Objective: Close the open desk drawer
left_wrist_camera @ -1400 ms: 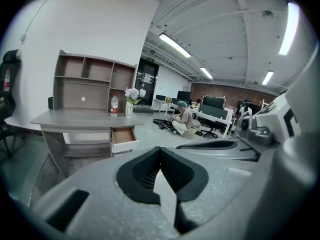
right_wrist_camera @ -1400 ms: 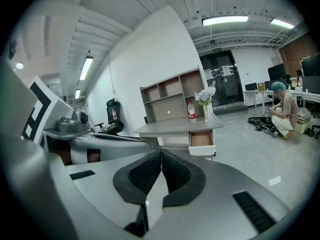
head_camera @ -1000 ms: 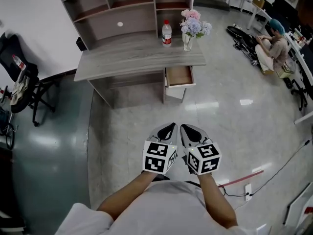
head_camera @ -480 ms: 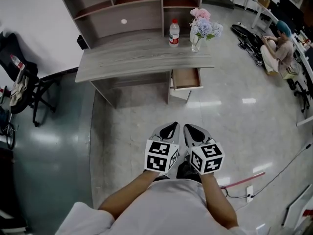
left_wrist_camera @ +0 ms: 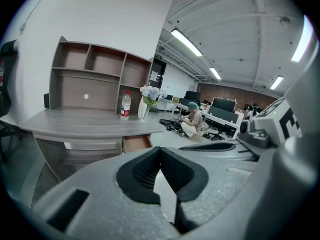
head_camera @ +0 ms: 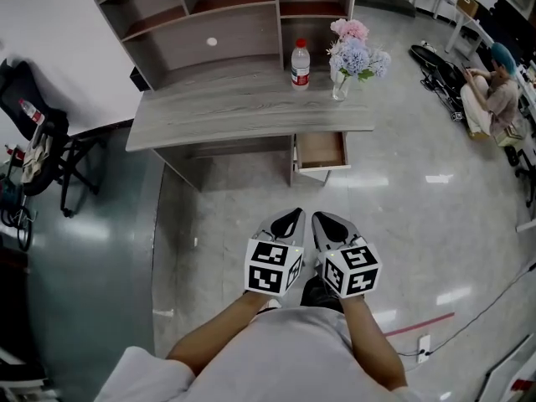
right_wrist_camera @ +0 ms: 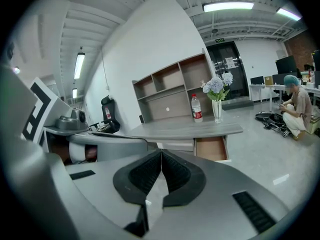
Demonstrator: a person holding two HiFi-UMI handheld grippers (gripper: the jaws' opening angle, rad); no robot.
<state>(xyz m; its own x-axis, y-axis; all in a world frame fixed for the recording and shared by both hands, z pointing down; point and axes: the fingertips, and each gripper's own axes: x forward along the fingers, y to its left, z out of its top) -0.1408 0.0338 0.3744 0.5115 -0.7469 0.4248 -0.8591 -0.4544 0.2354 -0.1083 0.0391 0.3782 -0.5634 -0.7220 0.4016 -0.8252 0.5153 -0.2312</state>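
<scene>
nearest, and in the head view only: two bare forearms and a pale shirt, each hand carrying a cube with black-and-white square markers. the left gripper (head_camera: 288, 218) and right gripper (head_camera: 323, 219) sit side by side, almost touching, over the glossy grey floor (head_camera: 402, 216). each gripper's own view shows ribbed black pads meeting at the tip with nothing between them, so both are closed and hold nothing. the left gripper view catches the right gripper's grey shell at its right edge; the right gripper view catches the left one at its left edge. beyond, well apart from both grippers, the drawer (head_camera: 322, 151) stands pulled out under the right end of the grey wood-grain surface (head_camera: 226, 107). the head view looks down into its brown inside; the gripper views see it low and from the front. on the surface stand a clear bottle (head_camera: 300, 64) with red cap and label and, near it, a glass vase of pink and blue flowers (head_camera: 352, 48). behind them is an open-shelved hutch (head_camera: 209, 32). farthest, a person (head_camera: 496, 86) sits on the floor. ceiling strip lights appear in the gripper views only.
</scene>
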